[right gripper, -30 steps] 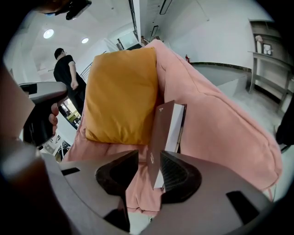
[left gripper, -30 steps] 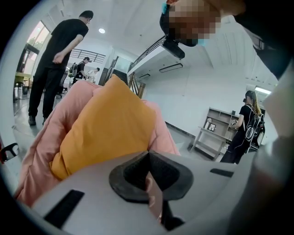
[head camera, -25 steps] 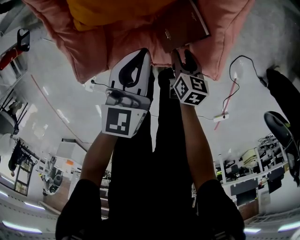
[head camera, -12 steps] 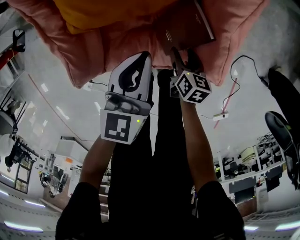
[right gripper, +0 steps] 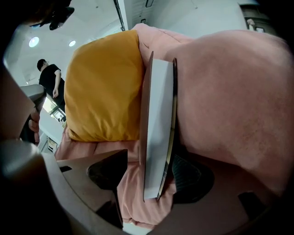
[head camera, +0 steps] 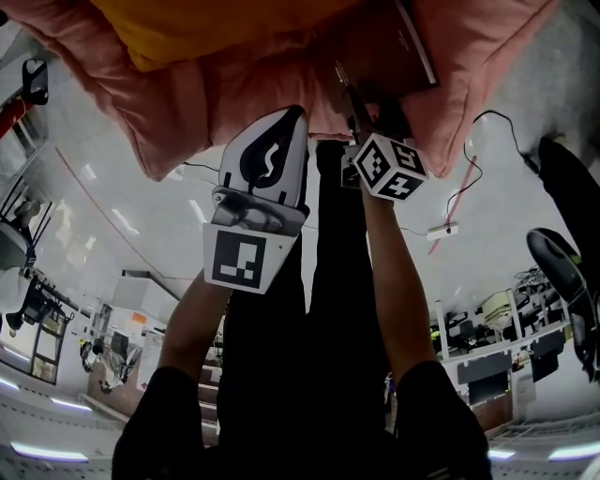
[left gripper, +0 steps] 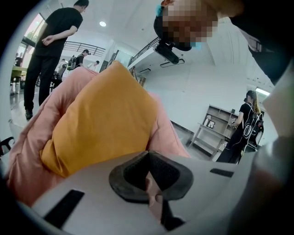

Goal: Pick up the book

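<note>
The big pink cushion fills the top of the head view, with an orange pillow lying on it. The dark-covered book stands on edge against the cushion, just beside the pillow. The right gripper has just been opening its 2 jaws, which stand released around the book's lower end. The left gripper is clenched on nothing.

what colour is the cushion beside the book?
Plain mustard yellow cushion, no pattern. It shows best in the left gripper view.
</note>
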